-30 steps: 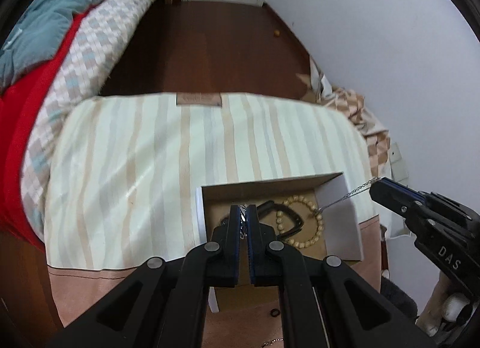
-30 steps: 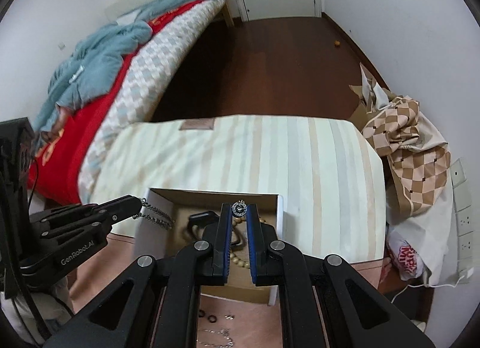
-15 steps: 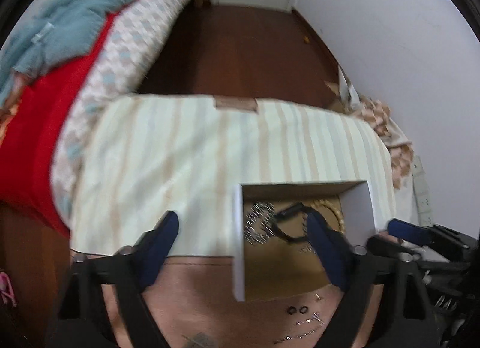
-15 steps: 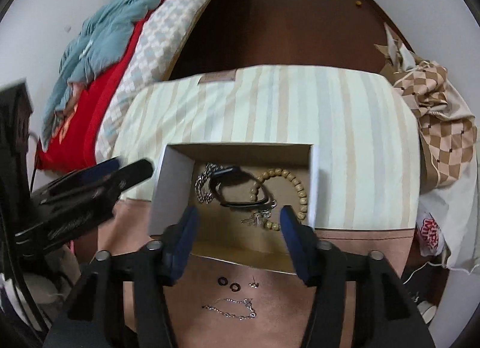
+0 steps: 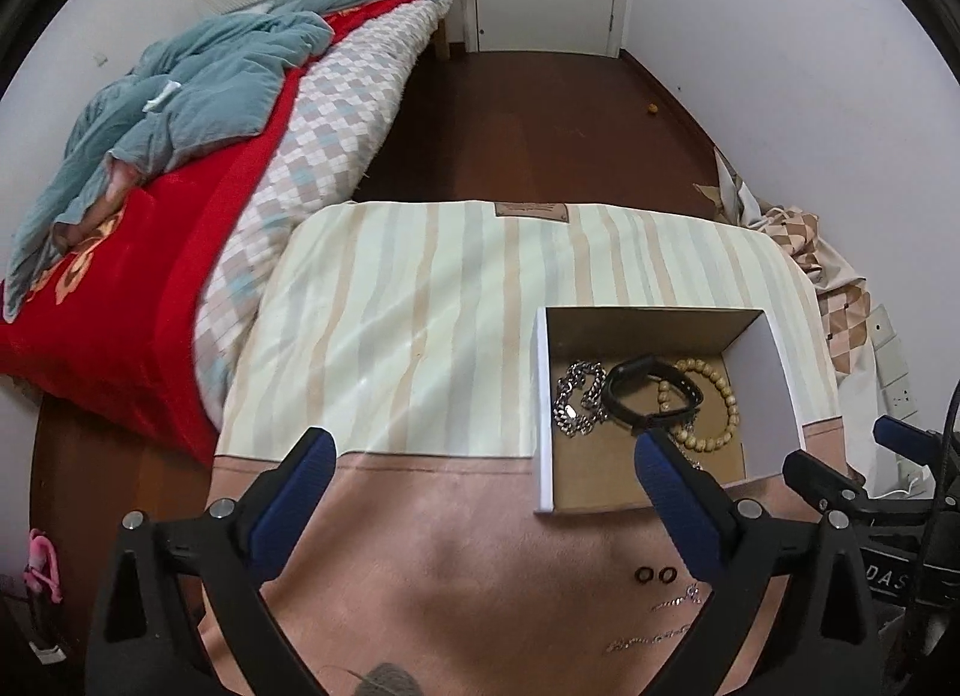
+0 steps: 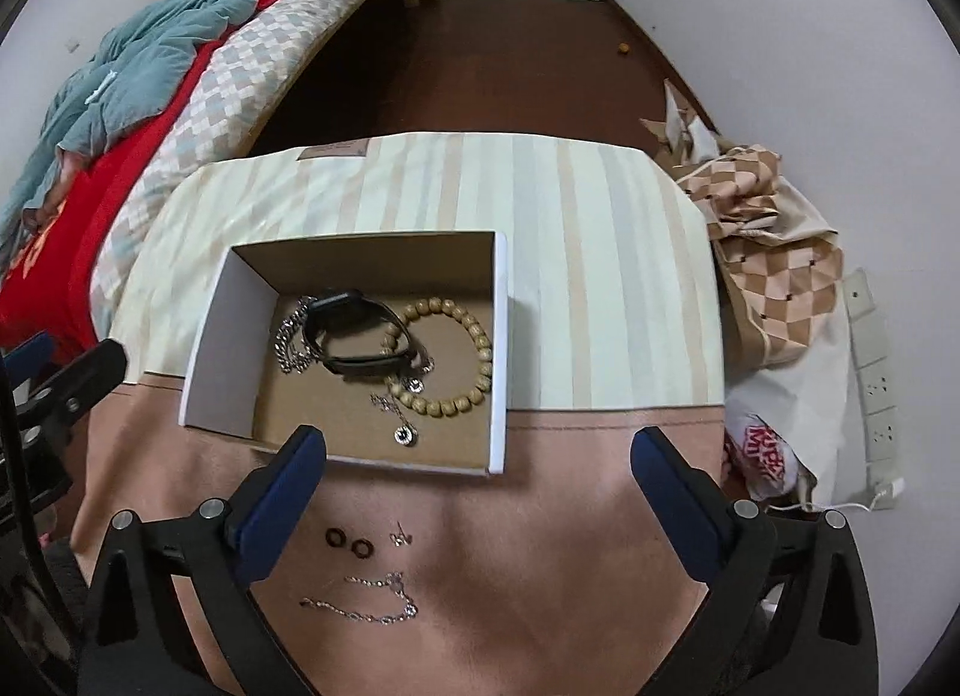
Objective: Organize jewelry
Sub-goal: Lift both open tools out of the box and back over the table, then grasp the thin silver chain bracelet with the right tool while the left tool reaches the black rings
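Both the left gripper (image 5: 480, 450) and right gripper (image 6: 477, 447) are held wide and empty above the striped cushion (image 6: 600, 252), where the cardboard box (image 6: 501, 336) holds a bead bracelet (image 6: 474, 384), black band (image 6: 354, 336) and silver chain (image 6: 291, 342), with two dark rings (image 6: 347, 542) lying just outside.

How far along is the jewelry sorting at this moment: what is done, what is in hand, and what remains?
Done: the box already holds a silver chain, a black band, a beaded bracelet and a pendant necklace. In hand: nothing; the left gripper and right gripper are both open and empty. Left: two dark rings, a small earring and a thin chain lie on the cloth outside the box.
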Action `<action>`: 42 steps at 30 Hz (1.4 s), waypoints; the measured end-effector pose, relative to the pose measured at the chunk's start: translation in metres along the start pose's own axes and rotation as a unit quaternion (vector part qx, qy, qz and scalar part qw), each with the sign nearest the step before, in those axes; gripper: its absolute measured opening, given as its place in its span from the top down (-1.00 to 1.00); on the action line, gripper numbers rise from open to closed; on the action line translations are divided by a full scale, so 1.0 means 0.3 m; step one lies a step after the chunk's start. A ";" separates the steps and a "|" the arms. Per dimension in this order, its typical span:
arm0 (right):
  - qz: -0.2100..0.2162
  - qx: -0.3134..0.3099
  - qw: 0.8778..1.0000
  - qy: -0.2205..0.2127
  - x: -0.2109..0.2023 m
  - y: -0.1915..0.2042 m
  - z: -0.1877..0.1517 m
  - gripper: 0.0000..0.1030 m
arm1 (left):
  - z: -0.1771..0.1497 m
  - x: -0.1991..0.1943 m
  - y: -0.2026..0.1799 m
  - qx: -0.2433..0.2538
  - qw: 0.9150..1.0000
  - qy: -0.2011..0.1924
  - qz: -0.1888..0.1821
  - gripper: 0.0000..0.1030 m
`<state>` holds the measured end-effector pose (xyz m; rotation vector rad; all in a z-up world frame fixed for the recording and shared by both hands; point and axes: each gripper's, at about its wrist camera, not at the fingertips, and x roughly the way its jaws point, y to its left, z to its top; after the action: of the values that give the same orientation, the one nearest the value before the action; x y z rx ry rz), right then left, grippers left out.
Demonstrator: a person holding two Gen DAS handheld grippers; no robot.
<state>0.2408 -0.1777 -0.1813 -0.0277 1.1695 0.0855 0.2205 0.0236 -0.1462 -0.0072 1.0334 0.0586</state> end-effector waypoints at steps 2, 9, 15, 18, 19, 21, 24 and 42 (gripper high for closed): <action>-0.009 -0.001 1.000 -0.009 -0.020 0.002 -0.016 -0.99 | -0.012 -0.024 0.001 0.000 1.000 -0.005 0.005 -0.98; -0.021 0.001 0.999 -0.050 -0.167 0.010 -0.061 -0.99 | -0.060 -0.166 0.003 -0.002 0.999 -0.042 0.016 -0.98; -0.028 0.005 0.995 -0.091 -0.321 0.016 -0.110 -0.99 | -0.104 -0.304 -0.001 -0.002 0.997 -0.078 0.024 -0.98; -0.031 0.005 0.994 -0.109 -0.393 0.019 -0.136 -0.99 | -0.123 -0.357 -0.003 -0.004 0.996 -0.089 0.022 -0.98; -0.032 0.005 0.993 -0.113 -0.412 0.020 -0.144 -0.99 | -0.129 -0.370 -0.003 -0.004 0.995 -0.092 0.022 -0.98; -0.035 0.004 0.992 -0.124 -0.451 0.024 -0.165 -0.99 | -0.144 -0.396 -0.008 -0.004 0.995 -0.097 0.023 -0.98; -0.034 0.001 0.990 -0.136 -0.502 0.034 -0.192 -0.99 | -0.162 -0.423 -0.014 -0.004 0.995 -0.102 0.022 -0.98; 0.046 0.036 0.998 -0.023 -0.042 -0.022 -0.403 -0.36 | -0.400 -0.011 0.076 -0.028 0.994 0.025 0.101 -0.98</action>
<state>0.1254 -0.1928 -0.2172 0.0913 1.1269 0.1252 0.1148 0.0422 -0.2044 0.0458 1.0790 0.2728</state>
